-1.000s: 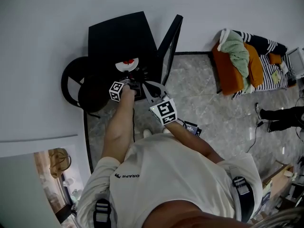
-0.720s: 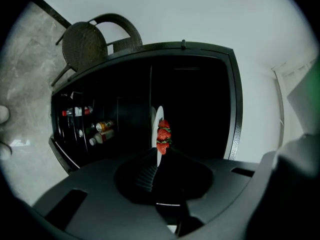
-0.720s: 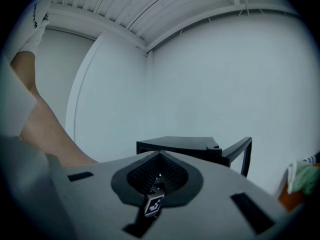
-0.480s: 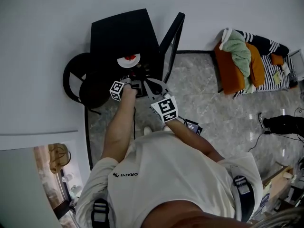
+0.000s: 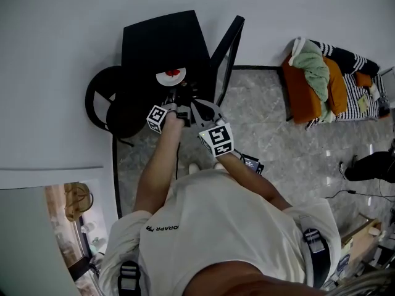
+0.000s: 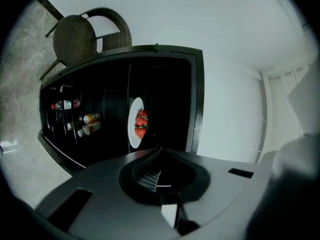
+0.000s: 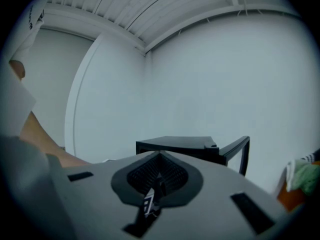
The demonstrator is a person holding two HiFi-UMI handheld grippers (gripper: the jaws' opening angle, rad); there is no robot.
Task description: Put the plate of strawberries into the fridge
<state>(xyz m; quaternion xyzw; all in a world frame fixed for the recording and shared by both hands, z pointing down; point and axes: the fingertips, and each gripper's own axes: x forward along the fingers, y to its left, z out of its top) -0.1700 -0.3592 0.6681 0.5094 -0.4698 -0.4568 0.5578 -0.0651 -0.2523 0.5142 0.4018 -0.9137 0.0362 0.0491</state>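
White wall point(image 5: 62, 29) and grey marble floor point(image 5: 278, 140) made up the room, with a small black fridge point(image 5: 160, 42) standing against the wall at the far side and its door point(image 5: 225, 48) swung open to the right. Plate point(image 5: 171, 76) of strawberries point(image 5: 173, 73) sat inside the open fridge on a shelf, white plate with the red fruit piled on it. In the left gripper view I saw the plate straight ahead of the left gripper point(image 6: 159, 154), clearly apart from it, nothing touching. Left tongs read as closed, the two sides meeting at a ridge with nothing between them. Right gripper point(image 7: 159, 159) pointed higher, at the fridge top, the door edge and the wall; its ribbed pads also met in the middle, closed and empty. From the head view both grippers were held side by side just near of the fridge opening, left one nearer the plate, right one just right of it. Some bottles point(image 6: 80, 119) showed in the fridge on the door side of the plate; I couldn't tell whether they were in the door rack or on a shelf. Black wicker chair point(image 5: 105, 106) stood just left of the fridge. Orange seat point(image 5: 302, 88) piled with clothes was well off to the right by the wall.
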